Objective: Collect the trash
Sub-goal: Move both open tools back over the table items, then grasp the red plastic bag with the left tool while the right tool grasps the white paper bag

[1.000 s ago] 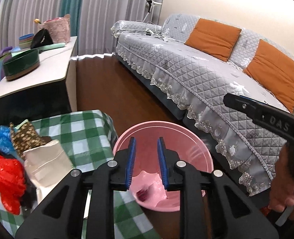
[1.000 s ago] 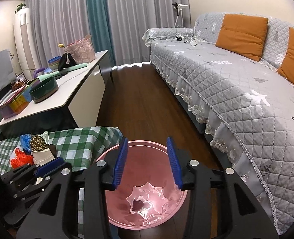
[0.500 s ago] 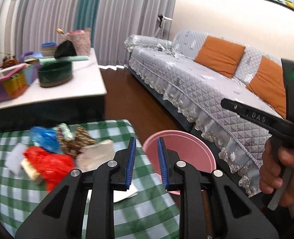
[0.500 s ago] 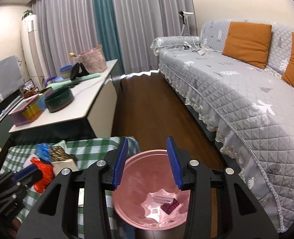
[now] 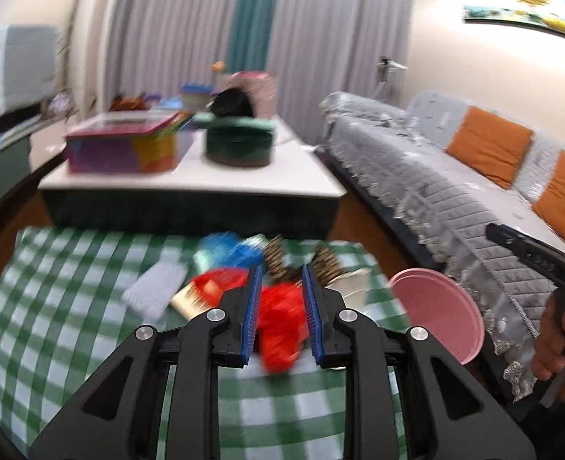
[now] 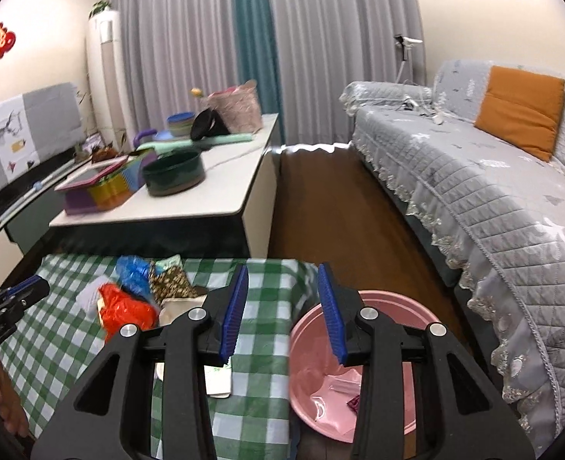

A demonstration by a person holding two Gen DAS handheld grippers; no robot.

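Observation:
A pile of trash lies on the green checked tablecloth (image 5: 71, 329): a red plastic bag (image 5: 280, 318), a blue bag (image 5: 232, 253), a leopard-print wrapper (image 6: 169, 280), a beige packet and white paper (image 5: 154, 293). My left gripper (image 5: 280, 314) is open and empty, hovering over the table with the red bag seen between its jaws. My right gripper (image 6: 282, 314) is open and empty above the table's right edge. The pink bin (image 6: 313, 379) stands on the floor to the right, holding a few scraps. It also shows in the left wrist view (image 5: 439, 306).
A white low table (image 6: 206, 199) behind carries a green bowl (image 6: 173, 172), a colourful box (image 6: 102, 188) and a pink basket. A grey sofa (image 6: 474, 176) with orange cushions runs along the right. Wooden floor lies between.
My left gripper has swung left from over the bin to over the trash pile. My right gripper has shifted left, from over the bin to over the table's edge.

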